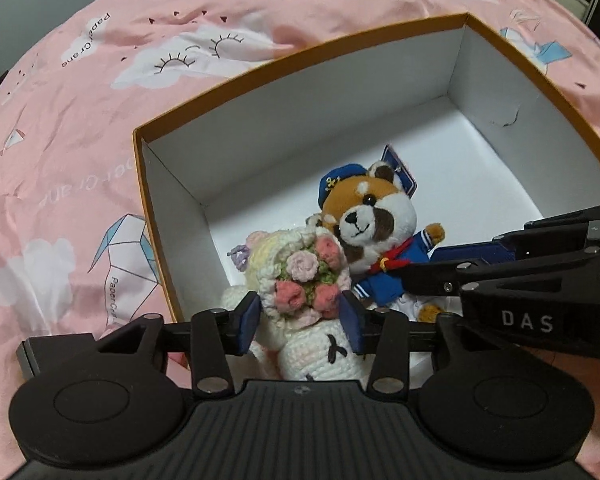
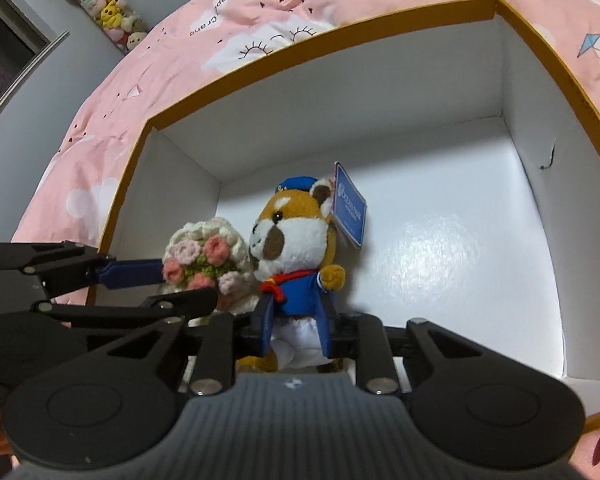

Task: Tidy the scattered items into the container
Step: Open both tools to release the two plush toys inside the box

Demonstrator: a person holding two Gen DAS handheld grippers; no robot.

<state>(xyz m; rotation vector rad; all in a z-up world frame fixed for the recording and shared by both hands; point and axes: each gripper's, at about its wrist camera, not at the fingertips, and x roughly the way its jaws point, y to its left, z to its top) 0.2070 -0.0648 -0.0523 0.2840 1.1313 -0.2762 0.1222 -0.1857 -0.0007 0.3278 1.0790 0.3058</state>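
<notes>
Inside the white-lined, orange-rimmed cardboard box (image 1: pixel 300 128), the left gripper (image 1: pixel 306 322) loosely brackets a white crocheted bouquet doll (image 1: pixel 300 280); the right gripper (image 2: pixel 298 328) clamps a sailor-suited plush red panda (image 2: pixel 292 248).

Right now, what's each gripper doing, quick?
Left gripper: jaws around the crochet doll; grip unclear.
Right gripper: closed on the sailor plush.
</notes>
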